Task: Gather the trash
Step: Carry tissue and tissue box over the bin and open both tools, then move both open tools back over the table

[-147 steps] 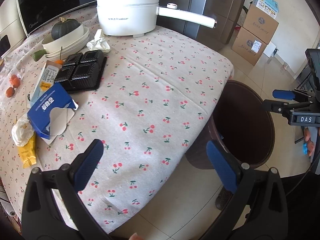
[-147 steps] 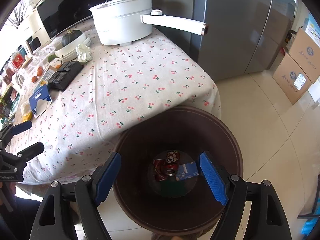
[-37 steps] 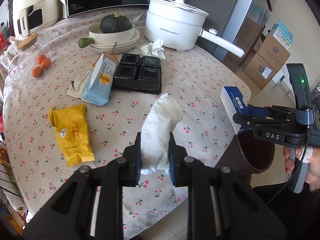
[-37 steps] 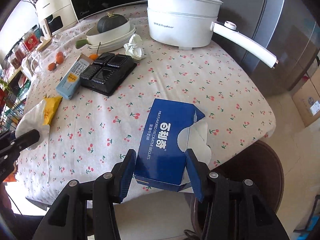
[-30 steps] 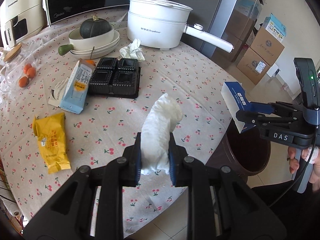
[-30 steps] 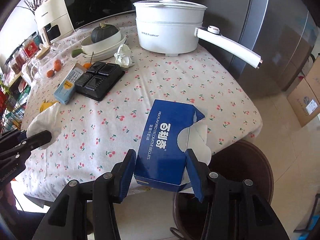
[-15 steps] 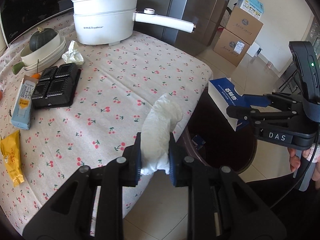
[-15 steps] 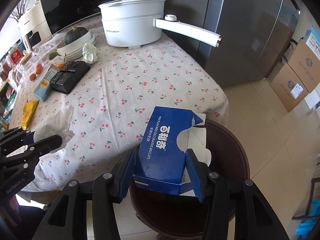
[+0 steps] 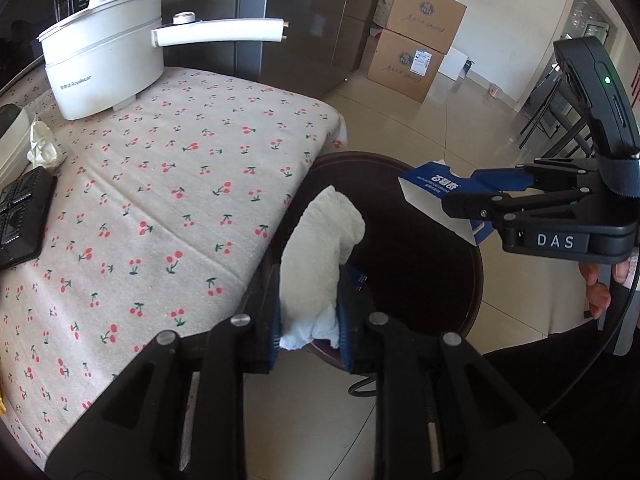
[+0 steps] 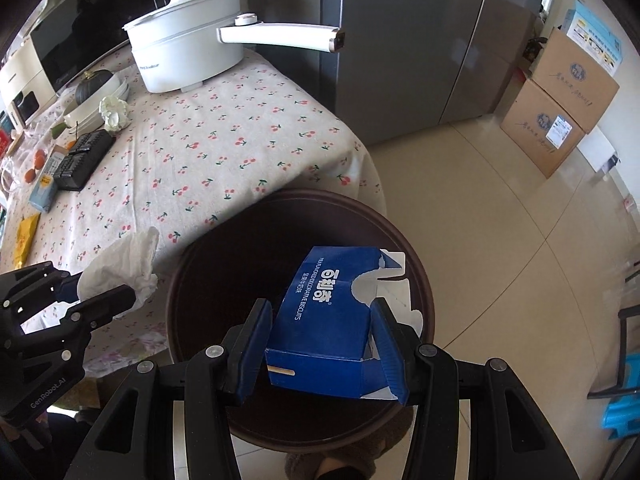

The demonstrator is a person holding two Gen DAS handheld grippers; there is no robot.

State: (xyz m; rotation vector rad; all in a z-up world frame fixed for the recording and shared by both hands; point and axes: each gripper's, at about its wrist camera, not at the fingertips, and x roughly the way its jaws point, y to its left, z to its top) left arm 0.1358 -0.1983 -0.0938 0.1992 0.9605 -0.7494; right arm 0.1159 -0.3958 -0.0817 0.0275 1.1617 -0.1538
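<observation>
My left gripper (image 9: 308,312) is shut on a crumpled white tissue (image 9: 320,248), held over the near rim of the dark brown round bin (image 9: 424,280) beside the table. My right gripper (image 10: 324,344) is shut on a torn blue biscuit box (image 10: 332,312), which hangs above the bin's (image 10: 208,276) open mouth. In the right wrist view the left gripper (image 10: 100,296) with the tissue (image 10: 124,268) sits at the bin's left edge. In the left wrist view the right gripper (image 9: 476,192) holds the box (image 9: 436,184) over the bin's far side.
The cherry-print tablecloth (image 9: 160,200) carries a white pot (image 9: 104,76) with a long handle, a crumpled tissue (image 9: 42,146), a black tray (image 10: 82,160), a carton (image 10: 46,186) and a yellow packet (image 10: 25,240). Cardboard boxes (image 9: 416,56) stand on the tiled floor by the fridge (image 10: 420,40).
Both grippers have swung from over the table to over the bin, each keeping its load. The table now lies to the left in both views.
</observation>
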